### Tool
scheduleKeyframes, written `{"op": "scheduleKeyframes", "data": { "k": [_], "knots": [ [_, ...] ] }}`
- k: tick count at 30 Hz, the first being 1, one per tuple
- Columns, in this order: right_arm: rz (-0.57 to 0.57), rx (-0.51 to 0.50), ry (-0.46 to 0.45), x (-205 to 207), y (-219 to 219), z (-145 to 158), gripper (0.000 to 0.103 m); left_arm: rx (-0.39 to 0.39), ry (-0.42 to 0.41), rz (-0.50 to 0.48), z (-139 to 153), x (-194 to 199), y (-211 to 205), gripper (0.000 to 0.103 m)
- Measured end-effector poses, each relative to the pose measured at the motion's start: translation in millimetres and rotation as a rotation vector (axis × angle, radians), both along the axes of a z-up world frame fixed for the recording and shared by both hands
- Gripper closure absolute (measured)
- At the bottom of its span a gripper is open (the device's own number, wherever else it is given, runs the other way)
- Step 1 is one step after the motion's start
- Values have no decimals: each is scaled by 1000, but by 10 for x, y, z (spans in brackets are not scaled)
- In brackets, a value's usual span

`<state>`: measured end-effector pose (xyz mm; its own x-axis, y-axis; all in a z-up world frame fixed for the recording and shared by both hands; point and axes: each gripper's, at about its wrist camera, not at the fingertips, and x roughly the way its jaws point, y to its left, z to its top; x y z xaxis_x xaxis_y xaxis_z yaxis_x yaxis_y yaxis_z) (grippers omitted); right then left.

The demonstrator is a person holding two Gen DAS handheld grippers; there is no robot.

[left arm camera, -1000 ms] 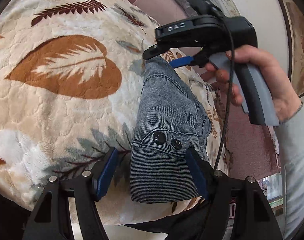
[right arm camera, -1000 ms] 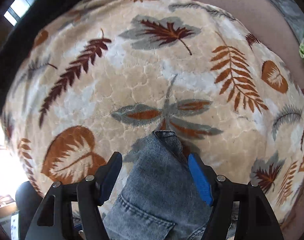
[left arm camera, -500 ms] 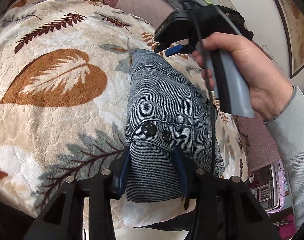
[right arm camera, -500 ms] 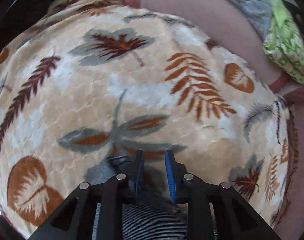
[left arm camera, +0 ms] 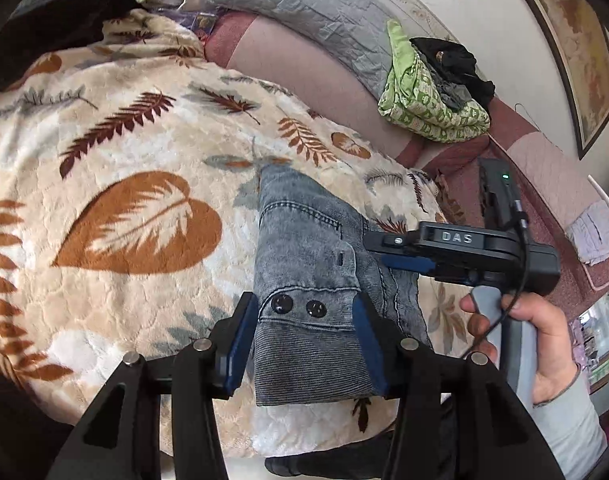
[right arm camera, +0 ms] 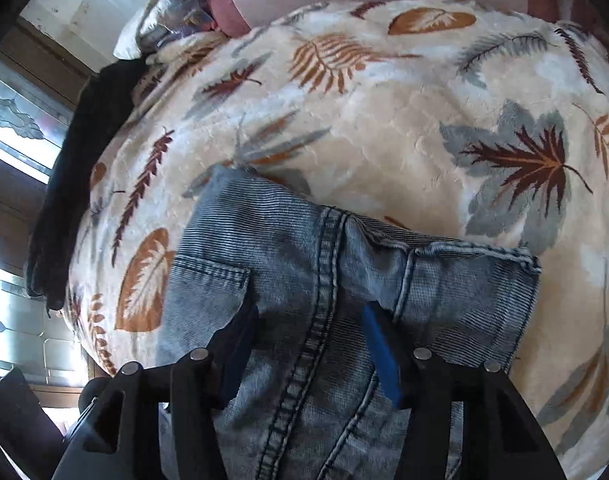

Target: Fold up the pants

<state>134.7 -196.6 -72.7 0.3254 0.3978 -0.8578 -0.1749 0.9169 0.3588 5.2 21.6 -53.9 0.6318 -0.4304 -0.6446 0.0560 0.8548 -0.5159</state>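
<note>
A wide stretch of cream plush leaf-print blanket (left arm camera: 104, 152) lies bare to the left. The folded grey-blue denim pants (left arm camera: 304, 256) lie near its front edge. The left gripper (left arm camera: 304, 340) hangs released, pads straddling the ribbed waistband. Further right, the right gripper (right arm camera: 310, 344) is spread above the seam, gripping nothing.
</note>
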Motion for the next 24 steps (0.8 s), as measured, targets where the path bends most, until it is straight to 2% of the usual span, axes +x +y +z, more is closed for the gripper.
{"op": "scheduleKeyframes", "data": {
  "k": [3, 5, 6, 8, 9, 12, 13, 15, 16, 18, 19, 20, 21, 24],
  "knots": [
    [-10, 88, -49, -306, -120, 154, 44, 57, 12, -21, -9, 30, -98, 50],
    [-15, 153, -29, -524, -229, 61, 42, 120, 72, -63, -179, 128, -238, 49],
    [-19, 153, -1, -612, -272, -63, 38, 171, 120, -89, -302, 164, -328, 49],
    [-24, 65, 58, -694, -330, -437, 37, 227, 106, -94, -385, 149, -418, 43],
    [-18, 71, 4, -757, -368, -448, 38, 245, 99, -88, -364, 132, -436, 43],
    [-36, 91, -24, -832, -436, -292, 38, 263, 77, -70, -206, 99, -417, 44],
    [-55, 102, -56, -867, -476, -222, 38, 269, 55, -61, -135, 80, -406, 44],
    [-55, 62, -122, -940, -494, -144, 36, 300, 8, -28, -21, 36, -388, 43],
    [-38, 36, -122, -955, -473, -193, 29, 329, 10, -12, -19, 38, -397, 42],
    [9, -8, -66, -945, -430, -439, 26, 390, 77, -40, -153, 129, -486, 38],
    [8, -7, -116, -976, -434, -441, 26, 416, 109, -51, -238, 147, -518, 38],
    [8, -5, -135, -1000, -429, -422, 26, 421, 100, -35, -249, 129, -512, 38],
    [-1, 13, -141, -1011, -445, -402, 26, 415, 90, -20, -225, 110, -506, 38],
    [-86, 159, -180, -1030, -660, -372, 26, 434, 92, -10, -149, 78, -528, 38]
  ]
}}
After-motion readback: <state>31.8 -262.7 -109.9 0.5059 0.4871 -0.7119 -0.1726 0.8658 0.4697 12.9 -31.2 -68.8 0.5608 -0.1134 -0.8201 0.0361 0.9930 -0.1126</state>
